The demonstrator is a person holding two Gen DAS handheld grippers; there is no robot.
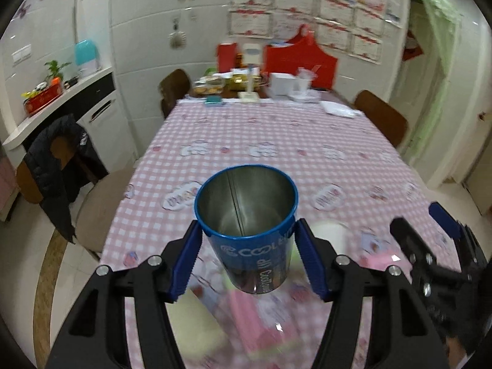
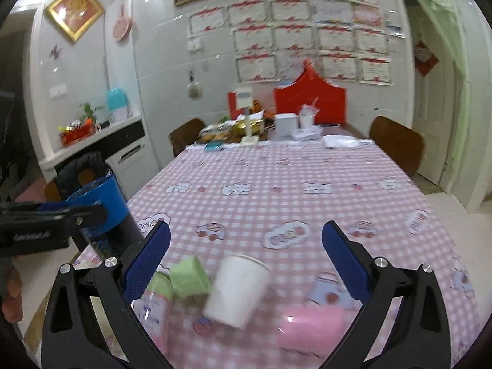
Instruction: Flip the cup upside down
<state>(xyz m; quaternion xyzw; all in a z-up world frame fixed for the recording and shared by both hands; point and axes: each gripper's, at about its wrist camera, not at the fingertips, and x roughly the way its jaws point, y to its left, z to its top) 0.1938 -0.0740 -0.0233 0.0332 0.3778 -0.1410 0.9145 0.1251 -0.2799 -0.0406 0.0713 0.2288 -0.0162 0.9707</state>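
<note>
Left gripper (image 1: 247,240): clamped on blue metal cup (image 1: 249,230), mouth up, above pink checked tablecloth (image 1: 276,129).
Right gripper (image 2: 246,246): wide open, empty, over white paper cup (image 2: 236,289).

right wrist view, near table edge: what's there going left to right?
Blue metal cup held in the left gripper → pink-labelled bottle → green box → white paper cup → pink soft item.
</note>
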